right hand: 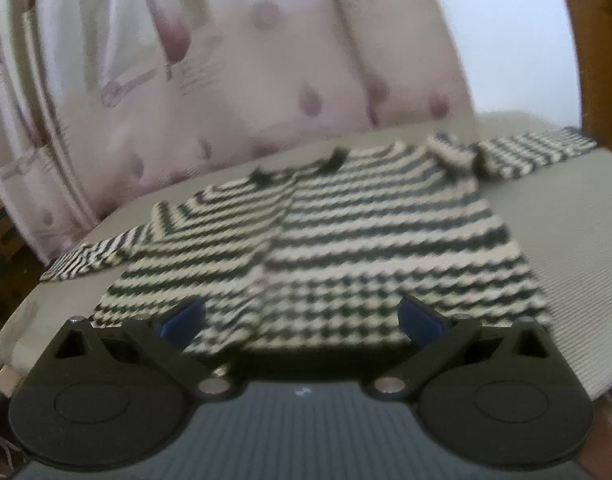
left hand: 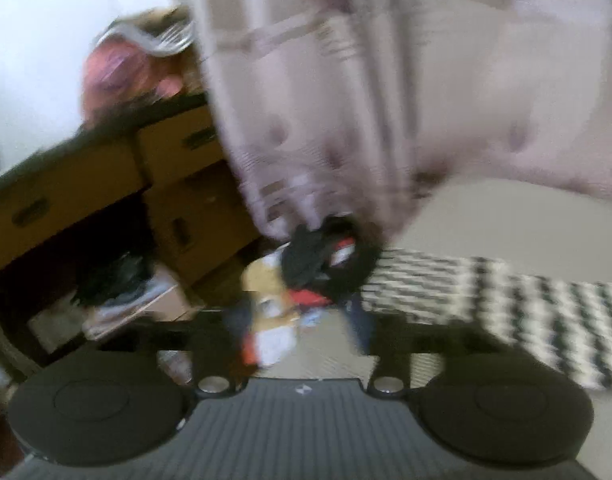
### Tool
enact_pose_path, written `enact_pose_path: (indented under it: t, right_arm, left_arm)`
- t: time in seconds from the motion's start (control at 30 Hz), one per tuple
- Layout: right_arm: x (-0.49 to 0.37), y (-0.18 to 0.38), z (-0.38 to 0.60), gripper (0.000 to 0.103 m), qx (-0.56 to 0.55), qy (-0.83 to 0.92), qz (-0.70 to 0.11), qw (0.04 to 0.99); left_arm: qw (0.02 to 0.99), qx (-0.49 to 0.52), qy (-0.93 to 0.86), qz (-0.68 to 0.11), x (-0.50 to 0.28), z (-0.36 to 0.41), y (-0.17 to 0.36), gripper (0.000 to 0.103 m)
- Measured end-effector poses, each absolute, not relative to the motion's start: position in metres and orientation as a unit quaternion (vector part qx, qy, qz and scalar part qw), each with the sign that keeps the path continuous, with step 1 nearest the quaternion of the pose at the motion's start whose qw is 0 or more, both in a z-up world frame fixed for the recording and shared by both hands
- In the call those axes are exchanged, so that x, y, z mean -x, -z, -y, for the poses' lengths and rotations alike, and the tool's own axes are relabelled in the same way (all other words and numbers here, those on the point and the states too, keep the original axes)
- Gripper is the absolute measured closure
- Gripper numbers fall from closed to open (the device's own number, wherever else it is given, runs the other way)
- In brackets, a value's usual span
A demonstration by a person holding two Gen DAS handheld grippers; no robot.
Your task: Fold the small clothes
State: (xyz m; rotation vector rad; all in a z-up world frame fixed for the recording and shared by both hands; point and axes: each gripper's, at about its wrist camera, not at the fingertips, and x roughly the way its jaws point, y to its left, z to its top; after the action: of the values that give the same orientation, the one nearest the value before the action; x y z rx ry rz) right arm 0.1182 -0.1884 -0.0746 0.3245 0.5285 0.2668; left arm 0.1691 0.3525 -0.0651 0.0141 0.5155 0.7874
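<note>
We see the striped top (right hand: 318, 240) lying flat on the grey cushion (right hand: 566, 280), hem between the right gripper (right hand: 302, 316)'s wide-open jaws. Left gripper (left hand: 302, 332) is blurry, jaws apart, holding nothing.

One striped sweater (right hand: 346, 240) (two tools (right hand: 302, 320)).

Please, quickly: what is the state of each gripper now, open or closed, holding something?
Left gripper: open, holding nothing.
Right gripper: open, empty, at the near hem of the striped sweater.
</note>
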Motion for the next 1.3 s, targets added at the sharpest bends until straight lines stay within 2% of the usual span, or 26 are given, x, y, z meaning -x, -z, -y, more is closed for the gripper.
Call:
enact_pose_path:
  t: [0.07, 0.17, 0.43, 0.5, 0.57, 0.63, 0.77, 0.8, 0.87, 0.93, 1.03, 1.3]
  right_arm:
    - [-0.119, 0.072, 0.203, 0.000, -0.171, -0.112, -0.251, 0.946]
    - [-0.116, 0.071, 0.227, 0.000, -0.192, -0.085, -0.235, 0.949]
    - [-0.111, 0.086, 0.281, 0.001, -0.190, -0.026, -0.233, 0.953]
    - [-0.111, 0.090, 0.290, 0.009, -0.182, -0.021, -0.236, 0.954]
    - [-0.114, 0.097, 0.300, 0.031, -0.184, -0.025, -0.248, 0.951]
    - [-0.117, 0.106, 0.308, 0.041, -0.192, -0.031, -0.259, 0.946]
    - [-0.117, 0.122, 0.315, 0.042, -0.207, -0.044, -0.276, 0.938]
    - [-0.117, 0.125, 0.315, 0.045, -0.209, -0.052, -0.281, 0.935]
    - [-0.117, 0.131, 0.311, 0.083, -0.203, -0.074, -0.300, 0.929]
    - [-0.112, 0.133, 0.304, 0.088, -0.173, -0.073, -0.305, 0.934]
    - [-0.107, 0.133, 0.309, 0.093, -0.187, -0.084, -0.306, 0.930]
    - [-0.094, 0.130, 0.323, 0.094, -0.206, -0.113, -0.323, 0.917]
  left_arm:
    - [0.910, -0.019, -0.345, -0.227, -0.166, -0.321, 0.067, 0.016]
    - [0.935, -0.043, -0.281, -0.212, -0.170, -0.266, 0.073, 0.009]
    - [0.966, -0.005, -0.139, -0.218, -0.192, -0.159, 0.092, 0.009]
    - [0.969, -0.012, -0.123, -0.215, -0.200, -0.135, 0.097, 0.009]
    - [0.972, -0.026, -0.103, -0.212, -0.207, -0.114, 0.101, 0.009]
    - [0.971, -0.043, -0.099, -0.212, -0.214, -0.099, 0.108, 0.009]
    - [0.971, -0.056, -0.092, -0.214, -0.225, -0.084, 0.123, 0.009]
    - [0.969, -0.059, -0.094, -0.221, -0.227, -0.082, 0.125, 0.009]
    - [0.966, -0.067, -0.098, -0.228, -0.229, -0.080, 0.127, 0.009]
    - [0.966, -0.067, -0.095, -0.229, -0.228, -0.080, 0.128, 0.009]
    - [0.965, -0.079, -0.097, -0.231, -0.224, -0.081, 0.129, 0.006]
    - [0.963, -0.119, -0.092, -0.222, -0.216, -0.070, 0.133, 0.001]
